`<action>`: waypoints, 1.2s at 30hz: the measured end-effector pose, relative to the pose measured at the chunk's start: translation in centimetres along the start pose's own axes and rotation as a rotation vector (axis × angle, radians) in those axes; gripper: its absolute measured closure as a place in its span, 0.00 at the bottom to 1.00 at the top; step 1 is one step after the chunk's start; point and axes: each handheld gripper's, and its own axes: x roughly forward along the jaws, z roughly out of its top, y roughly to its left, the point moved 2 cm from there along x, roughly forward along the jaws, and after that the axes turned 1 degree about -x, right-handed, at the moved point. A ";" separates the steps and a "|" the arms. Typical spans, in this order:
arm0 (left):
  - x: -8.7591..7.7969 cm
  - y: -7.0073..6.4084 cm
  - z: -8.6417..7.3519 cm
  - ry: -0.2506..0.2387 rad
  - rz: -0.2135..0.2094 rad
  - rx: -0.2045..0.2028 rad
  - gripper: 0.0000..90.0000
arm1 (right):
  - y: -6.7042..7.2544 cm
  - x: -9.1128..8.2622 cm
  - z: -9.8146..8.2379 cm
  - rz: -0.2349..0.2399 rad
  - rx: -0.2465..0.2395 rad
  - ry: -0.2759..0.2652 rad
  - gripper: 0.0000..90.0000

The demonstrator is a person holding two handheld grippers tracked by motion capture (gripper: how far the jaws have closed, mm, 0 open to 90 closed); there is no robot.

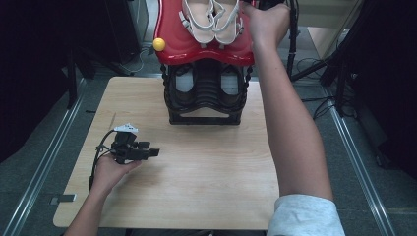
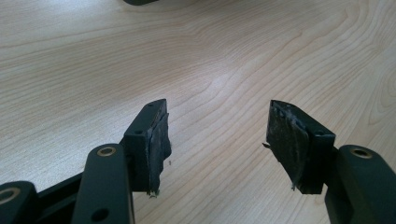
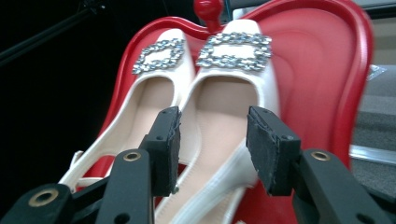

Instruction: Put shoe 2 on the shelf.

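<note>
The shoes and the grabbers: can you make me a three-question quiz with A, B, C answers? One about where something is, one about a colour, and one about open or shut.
1. Where do the white shoes lie?
A. on the red top shelf
B. on the wooden table
C. on the floor

2. What colour is the small ball at the red shelf's edge?
A. blue
B. yellow
C. green

3. How do the left gripper's jaws stand?
A. shut on a shoe
B. shut on nothing
C. open over the bare table

Answers:
1 A, the pair sits side by side on the red shelf.
2 B, the high view shows it yellow.
3 C, the left gripper view shows wood grain between the parted pads.
</note>
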 end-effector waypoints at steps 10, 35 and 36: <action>0.1 0.2 0.1 -0.007 0.006 -0.003 0.44 | -2.9 -1.5 -0.9 -0.020 0.021 -0.010 0.56; 0.5 0.1 0.6 0.006 0.000 0.015 0.44 | -9.4 -3.6 -5.4 -0.074 0.040 0.016 0.50; 0.6 0.1 0.6 0.007 0.000 0.016 0.44 | -9.7 -3.7 -5.7 -0.076 0.039 0.015 0.50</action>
